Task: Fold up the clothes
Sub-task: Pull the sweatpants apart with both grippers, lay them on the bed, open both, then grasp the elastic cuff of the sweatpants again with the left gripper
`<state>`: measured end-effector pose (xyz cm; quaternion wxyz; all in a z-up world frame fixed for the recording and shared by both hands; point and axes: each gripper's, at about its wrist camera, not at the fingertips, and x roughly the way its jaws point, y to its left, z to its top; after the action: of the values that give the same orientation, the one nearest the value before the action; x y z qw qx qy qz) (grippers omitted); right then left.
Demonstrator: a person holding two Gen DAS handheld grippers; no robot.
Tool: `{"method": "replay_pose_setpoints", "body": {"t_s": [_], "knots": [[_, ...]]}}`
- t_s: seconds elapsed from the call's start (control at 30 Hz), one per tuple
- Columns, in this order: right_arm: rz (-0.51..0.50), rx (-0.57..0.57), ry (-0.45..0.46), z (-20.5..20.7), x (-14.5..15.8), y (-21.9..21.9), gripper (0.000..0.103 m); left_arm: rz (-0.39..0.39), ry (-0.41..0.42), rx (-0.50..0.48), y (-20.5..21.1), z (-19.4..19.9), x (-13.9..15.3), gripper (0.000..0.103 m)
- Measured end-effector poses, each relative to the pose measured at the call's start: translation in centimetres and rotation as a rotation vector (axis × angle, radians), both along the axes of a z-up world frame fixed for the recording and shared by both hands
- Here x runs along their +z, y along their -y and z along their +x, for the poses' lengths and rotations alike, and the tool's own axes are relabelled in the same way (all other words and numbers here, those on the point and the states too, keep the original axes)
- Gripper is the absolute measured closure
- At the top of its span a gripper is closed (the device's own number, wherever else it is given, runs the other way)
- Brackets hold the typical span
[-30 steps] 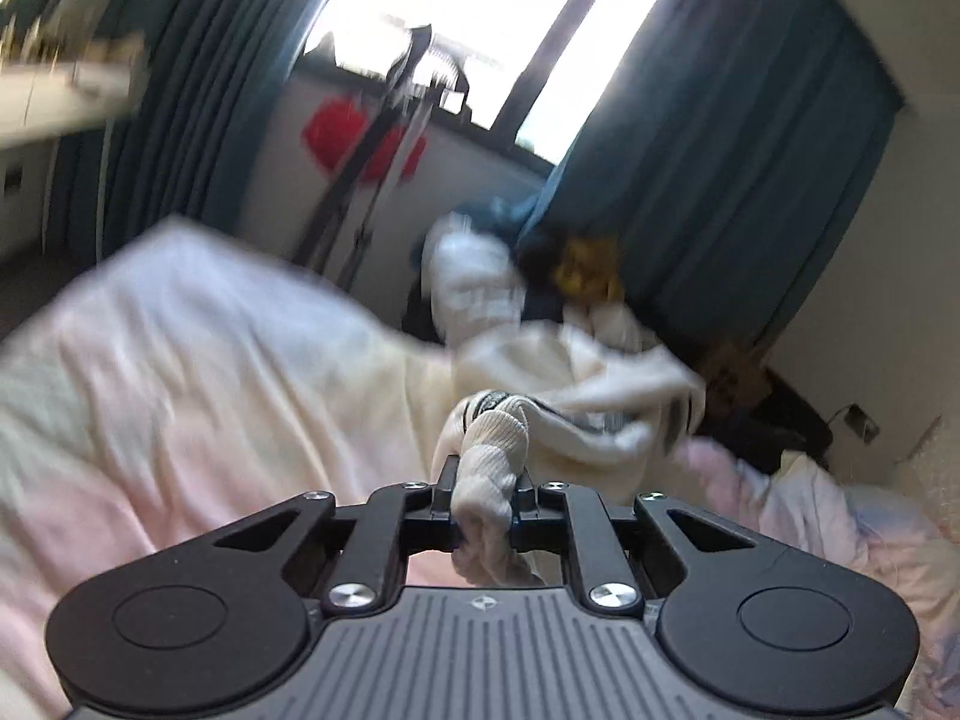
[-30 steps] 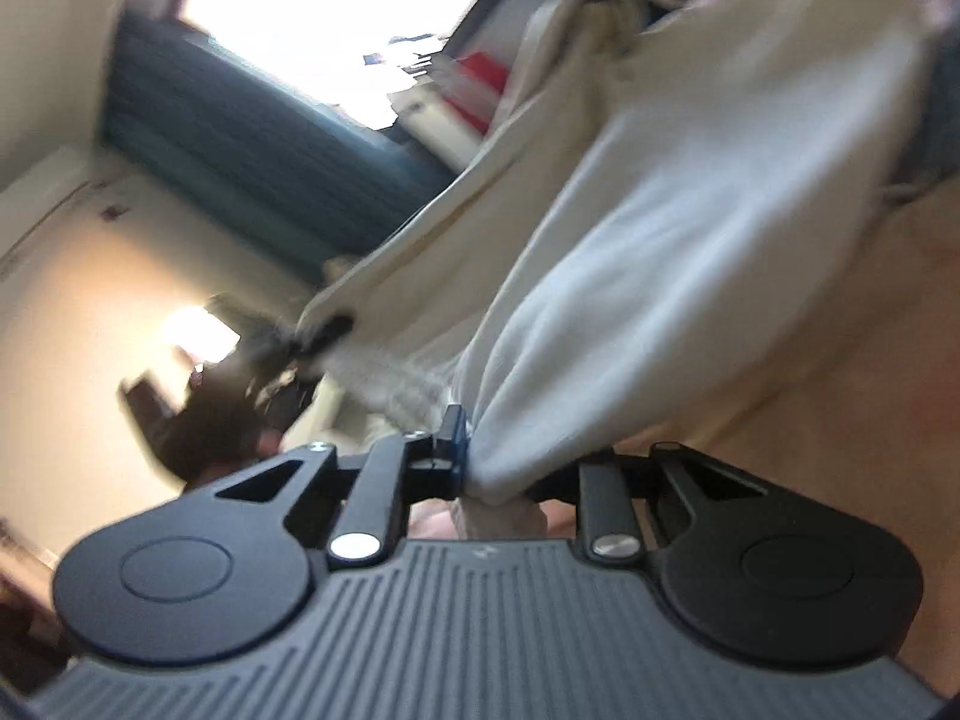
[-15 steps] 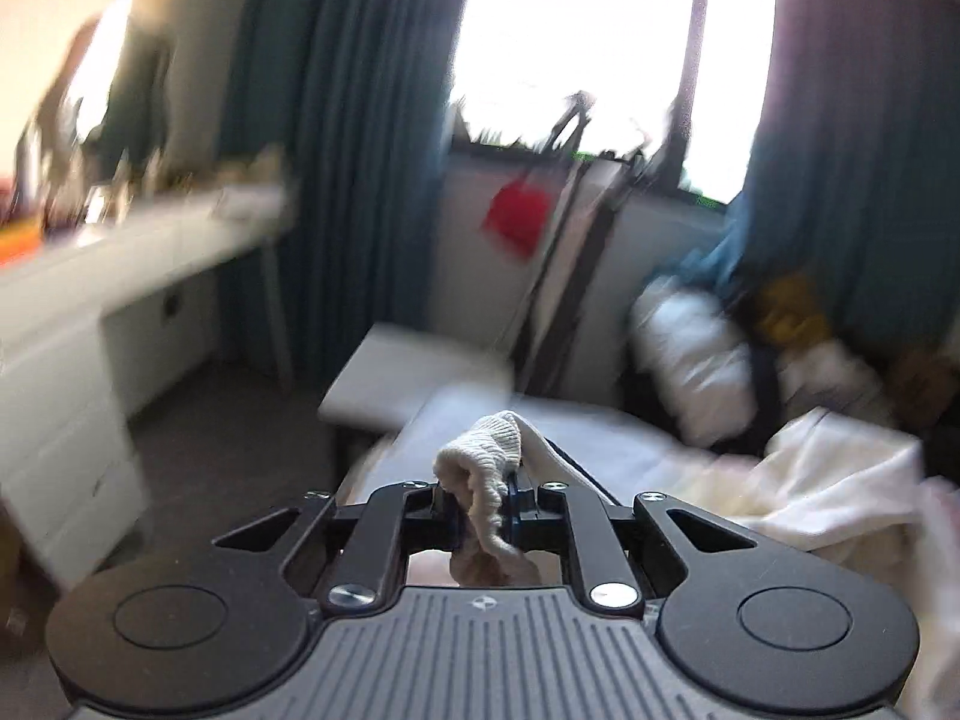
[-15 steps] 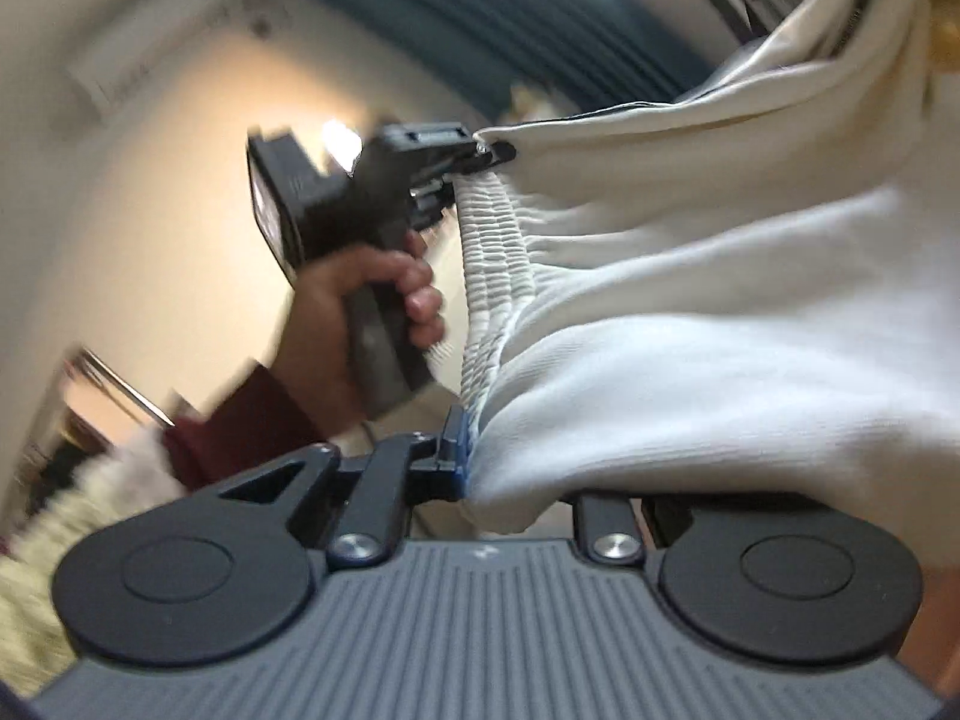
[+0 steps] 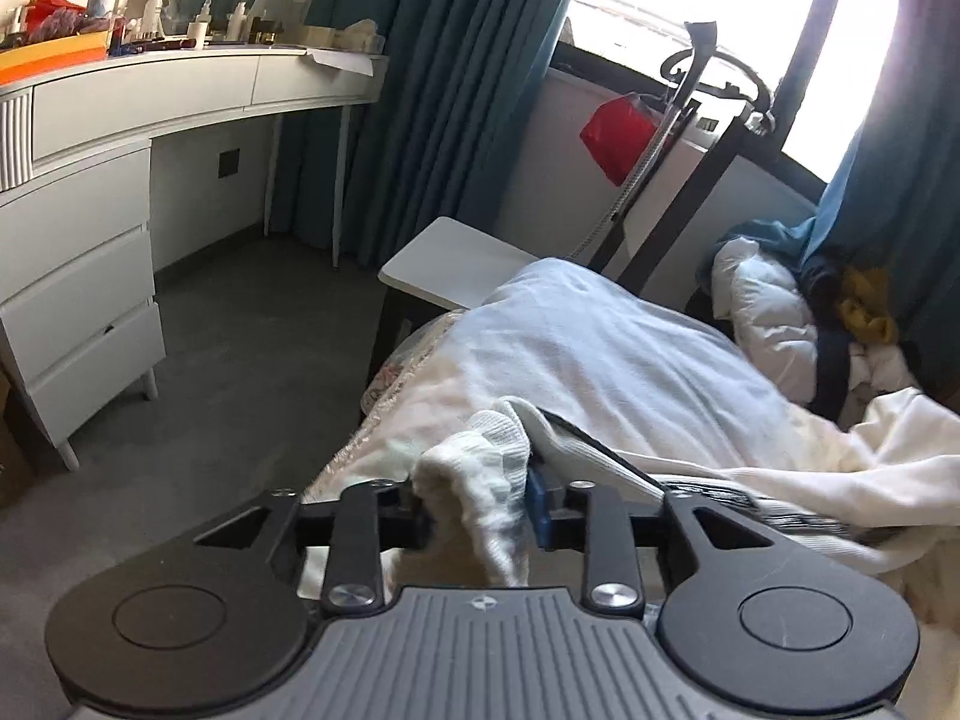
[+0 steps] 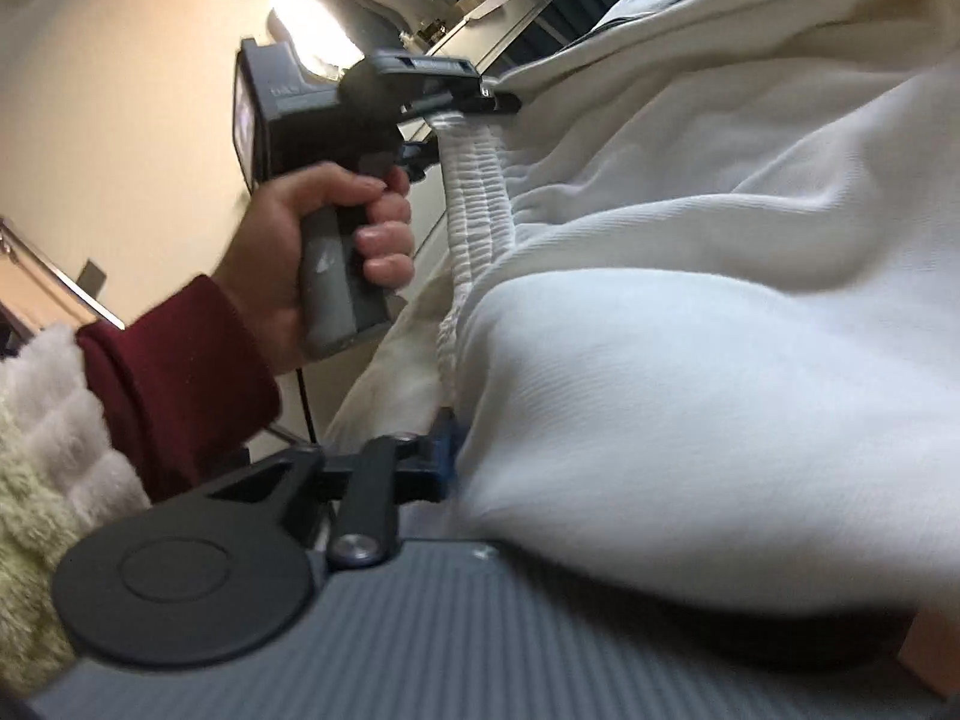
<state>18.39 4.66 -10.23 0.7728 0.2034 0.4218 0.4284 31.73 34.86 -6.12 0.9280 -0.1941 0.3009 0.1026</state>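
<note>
A cream-white garment (image 5: 780, 480) with a ribbed elastic waistband (image 6: 474, 192) hangs stretched between both grippers over the bed. My left gripper (image 5: 480, 510) is shut on one bunched end of the waistband (image 5: 486, 456); the right wrist view shows this left gripper (image 6: 474, 99) from the side, held by a hand (image 6: 312, 252) in a dark red sleeve. My right gripper (image 6: 474, 462) is shut on the other end of the waistband, and the garment's body (image 6: 720, 360) drapes over its right finger and hides it.
The bed (image 5: 600, 348) with a white duvet lies ahead. A white bench (image 5: 456, 264) stands at its foot, a white dresser with drawers (image 5: 78, 276) at the left across grey floor. A pile of clothes (image 5: 780, 312) lies by the teal curtains (image 5: 456, 90).
Both grippers keep their hold while the waistband has been pulled out straight between them. The left wrist view has swung left, from the bed to the dresser and floor.
</note>
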Motion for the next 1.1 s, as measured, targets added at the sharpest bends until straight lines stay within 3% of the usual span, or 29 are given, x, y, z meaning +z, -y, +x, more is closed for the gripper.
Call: {"method": "replay_pose_setpoints", "body": {"t_s": [0.07,0.13,0.2,0.33,0.5,0.7,0.8,0.93,1.1], "knots": [[-0.042,0.015,0.014,-0.8,0.2,0.1,0.053,-0.028,0.005,-0.008,0.2,-1.9,1.2,0.051],[-0.083,0.029,0.029,-1.5,0.4,0.1,0.031,-0.012,0.017,-0.008,1.1,-4.1,2.5,0.041],[-0.098,0.009,0.048,-2.6,1.3,1.2,0.020,-0.002,0.029,-0.018,2.2,-6.3,4.0,0.036],[-0.147,-0.043,0.118,-4.6,4.2,4.3,0.021,0.061,0.068,-0.072,5.6,-10.8,6.8,0.022],[-0.198,-0.190,0.237,-7.1,7.8,10.6,0.022,0.121,0.118,-0.159,11.4,-16.0,9.1,0.020],[-0.258,-0.383,0.381,-10.2,11.9,18.5,0.022,0.064,0.149,-0.262,19.1,-19.1,9.0,0.019],[-0.278,-0.494,0.407,-10.6,11.4,21.6,0.022,0.044,0.155,-0.314,23.4,-19.4,7.8,0.019],[-0.312,-0.641,0.431,-10.5,10.1,25.9,0.022,0.097,0.141,-0.386,29.0,-18.4,5.4,0.019],[-0.414,-0.747,0.424,-9.3,8.0,29.9,0.022,0.202,0.157,-0.481,35.9,-17.1,3.1,0.015]]}}
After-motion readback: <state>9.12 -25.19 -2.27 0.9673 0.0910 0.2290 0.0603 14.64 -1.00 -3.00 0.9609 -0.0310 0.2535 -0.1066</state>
